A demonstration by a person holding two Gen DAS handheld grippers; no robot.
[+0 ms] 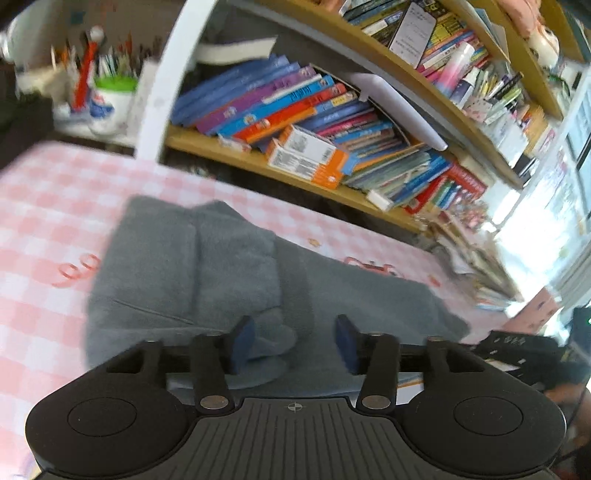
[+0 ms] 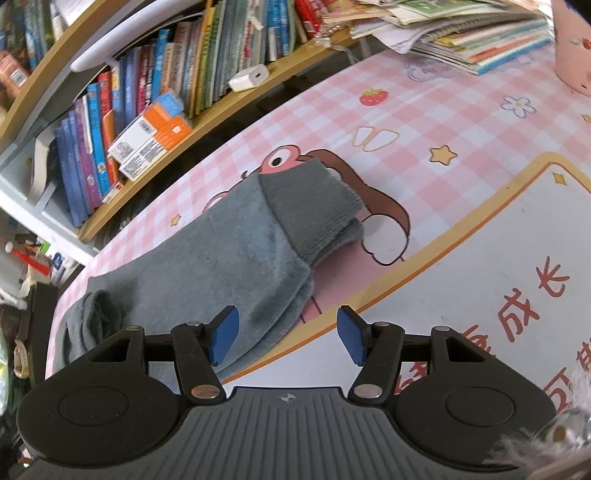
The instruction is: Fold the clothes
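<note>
A grey fleece garment [image 1: 207, 269] lies on the pink checked table cover [image 1: 55, 206], its waist end bunched and one part folded over. My left gripper [image 1: 295, 341] is open just above its near edge, blue pads [image 1: 243, 343] apart, nothing between them. In the right wrist view the garment's leg [image 2: 229, 258] stretches away to a ribbed cuff [image 2: 317, 206]. My right gripper [image 2: 288, 334] is open and empty over the leg's near edge, the left pad [image 2: 223, 338] above the cloth.
A wooden bookshelf [image 1: 295, 122] packed with books runs along the far table edge and also shows in the right wrist view [image 2: 147, 103]. A pen cup [image 1: 110, 99] stands at far left. A stack of magazines [image 2: 461, 33] and a pink object [image 2: 572, 48] sit at the far right.
</note>
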